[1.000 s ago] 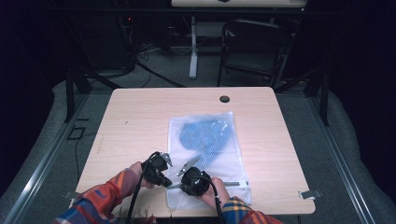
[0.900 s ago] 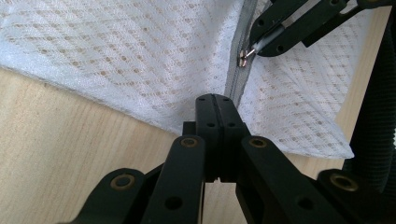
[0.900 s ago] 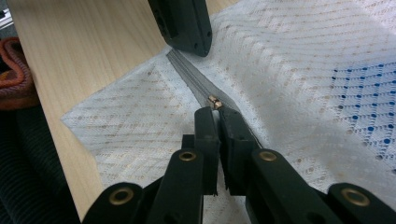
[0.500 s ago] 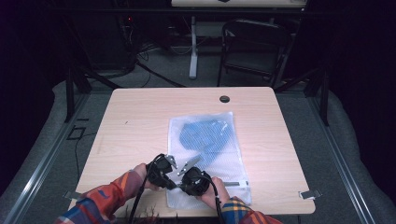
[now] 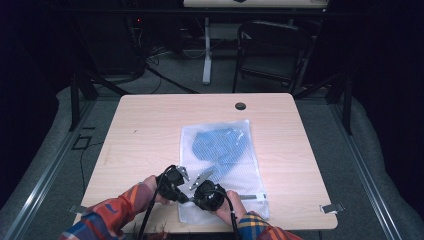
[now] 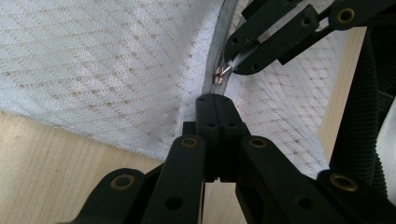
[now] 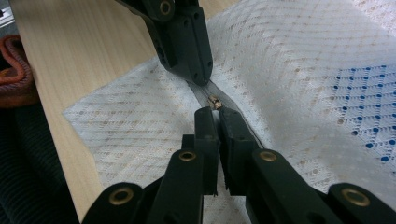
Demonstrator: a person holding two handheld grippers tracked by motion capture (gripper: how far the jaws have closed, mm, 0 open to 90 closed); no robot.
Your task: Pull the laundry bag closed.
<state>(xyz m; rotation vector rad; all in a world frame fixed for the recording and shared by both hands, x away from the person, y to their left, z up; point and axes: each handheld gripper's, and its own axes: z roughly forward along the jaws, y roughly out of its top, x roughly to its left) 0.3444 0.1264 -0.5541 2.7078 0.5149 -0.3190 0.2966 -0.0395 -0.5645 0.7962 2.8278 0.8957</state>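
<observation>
1. A recording lab or test room, dimly lit: a single pale wooden desk point(image 5: 150, 130) stands at the centre of the frame on grey carpet point(image 5: 60, 125).
2. Metal floor rails point(image 5: 42, 175) run along the left and right edges, with small metal brackets point(image 5: 331, 207) clamped at the desk's lower corners.
3. Across the top of the frame, cables point(image 5: 165, 75) trail over the floor beside a black chair point(image 5: 270, 50) and a white desk leg point(image 5: 206, 50).
</observation>
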